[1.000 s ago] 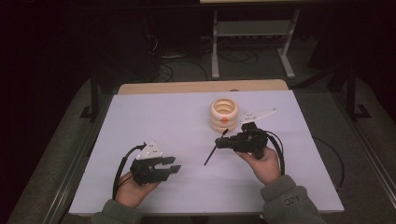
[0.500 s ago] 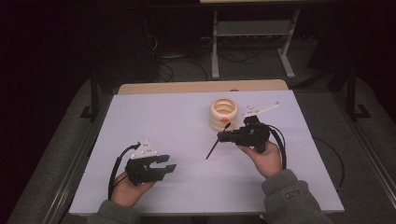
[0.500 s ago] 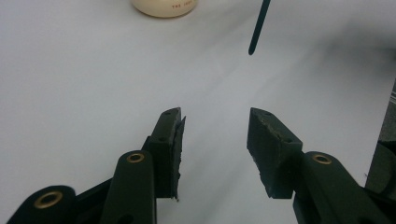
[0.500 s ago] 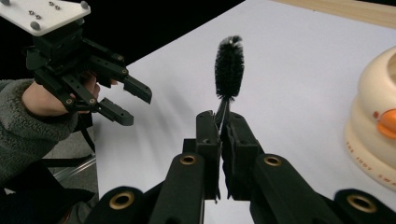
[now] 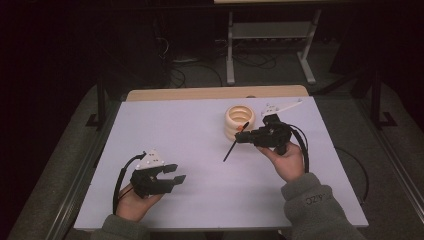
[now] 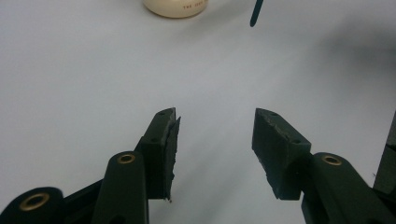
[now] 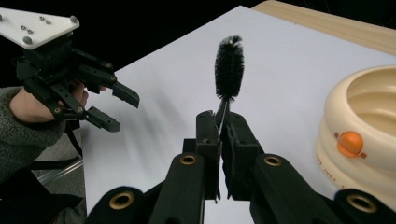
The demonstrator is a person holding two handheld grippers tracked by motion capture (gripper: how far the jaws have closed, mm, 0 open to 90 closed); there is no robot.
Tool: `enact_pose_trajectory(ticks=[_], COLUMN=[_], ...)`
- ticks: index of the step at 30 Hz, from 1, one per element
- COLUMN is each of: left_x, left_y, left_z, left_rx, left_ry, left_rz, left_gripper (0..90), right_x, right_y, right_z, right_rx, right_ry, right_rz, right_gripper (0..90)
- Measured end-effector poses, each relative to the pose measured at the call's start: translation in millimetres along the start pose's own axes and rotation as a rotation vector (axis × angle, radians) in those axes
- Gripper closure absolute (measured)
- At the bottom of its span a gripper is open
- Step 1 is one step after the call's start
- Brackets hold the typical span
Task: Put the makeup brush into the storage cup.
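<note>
a: tabletop scene, starting at the left. what's there?

b: a hand (image 5: 131, 204) in a grey sleeve comes in from the bottom edge and holds the left gripper (image 5: 172, 179) low over a white table (image 5: 190, 130). a grey three-cornered plate sits on top of it and a black cable loops off its back.

a: are its jaws together?

b: no. they stand apart with bare table showing between the dark pads (image 6: 169, 154), and they have just been opening. nothing is between them.

a: and moving toward the middle?

b: a slim bottle brush (image 5: 233, 145) slants in the air above the table. from the right gripper's own view its black bristle head (image 7: 229, 67) stands straight up past the jaw tips, with the thin stem running down into them.

a: so the right gripper has it?

b: yes. the right gripper (image 7: 221, 125) is clamped tight on the brush stem, pads pressed together around it. the hand (image 5: 285, 161) holding it sits right of centre.

a: anything else nearby?

b: just beside that gripper, on its far side, stands a cream ribbed ring-shaped bowl (image 5: 239, 120) with a small orange ball (image 7: 350, 143) on its side. the brush does not touch it. beyond the white sheet, a strip of wooden edge (image 5: 215, 93) shows at the back.
</note>
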State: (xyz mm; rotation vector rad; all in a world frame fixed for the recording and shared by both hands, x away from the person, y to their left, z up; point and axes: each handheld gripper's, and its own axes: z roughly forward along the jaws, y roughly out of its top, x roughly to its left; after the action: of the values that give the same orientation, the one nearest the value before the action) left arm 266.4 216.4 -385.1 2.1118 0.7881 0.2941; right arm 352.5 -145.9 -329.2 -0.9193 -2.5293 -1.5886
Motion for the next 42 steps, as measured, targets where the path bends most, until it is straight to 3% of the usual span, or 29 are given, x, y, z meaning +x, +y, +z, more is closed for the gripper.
enact_pose_trajectory(ticks=[34,42], left_x=[6.2,7.8], left_y=[-2.0,-1.8], left_z=[-4.8,-5.8], left_rx=[-0.014,-0.011], left_ry=[0.014,0.016], left_rz=[-0.041,-0.031], left_gripper=[45.3,44.6], right_x=[-18.8,-26.0], right_y=[47.2,57.4], right_z=[-15.0,-17.7], right_rx=[-0.034,-0.035], right_ry=[-0.083,-0.112], right_rz=[-0.003,-0.002], right_gripper=[84.8,84.8])
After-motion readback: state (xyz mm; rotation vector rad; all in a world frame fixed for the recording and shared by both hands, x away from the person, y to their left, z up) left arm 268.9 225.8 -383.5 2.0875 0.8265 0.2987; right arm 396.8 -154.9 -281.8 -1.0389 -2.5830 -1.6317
